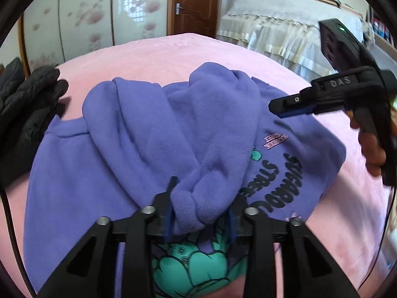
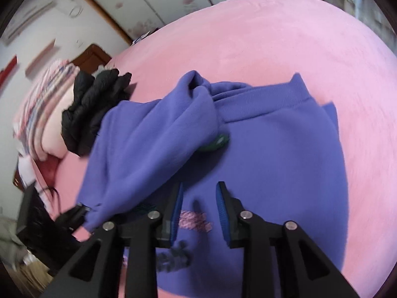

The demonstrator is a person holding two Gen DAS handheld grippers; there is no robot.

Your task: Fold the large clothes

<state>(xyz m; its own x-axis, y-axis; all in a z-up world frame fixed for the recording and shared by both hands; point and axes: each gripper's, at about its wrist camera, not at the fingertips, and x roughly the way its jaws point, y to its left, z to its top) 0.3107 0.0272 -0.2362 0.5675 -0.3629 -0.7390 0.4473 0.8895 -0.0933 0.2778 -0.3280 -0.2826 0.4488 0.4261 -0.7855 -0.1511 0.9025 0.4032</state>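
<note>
While spread face up over a pink plush bed cover (image 1: 148,49), purple fleece sweatshirt (image 1: 74,186) with teal flower print and black lettering, only partly folded. One long purple sleeve (image 1: 173,124) drawn diagonally across the chest, bunched and ridged rather than flat, covering part of the print. Beside the sweatshirt at the left, a black quilted puffer jacket (image 1: 24,99), touching or nearly touching its edge.

Left gripper (image 1: 201,208) low over the garment, fingers apart, with the rolled end of the sleeve lying between them; looks loose there rather than pinched. Right gripper (image 2: 198,211) held in a person's hand (image 1: 372,154), hovering above the right side of the chest, fingers apart with nothing between them, only the small pink logo showing below.

Judged as the sleeve-in step: sleeve brought over, not yet laid tidy. To do it well:
- Draw the left fingers back clear of the cuff without dragging it along.
- Flatten the humped sleeve along the body, straight and inside the side edge.
- Keep the fabric underneath from shifting on the soft cover.
- Take the opposite edge with the right fingers only once the sleeve lies smooth.
- Keep clear of the black jacket.
</note>
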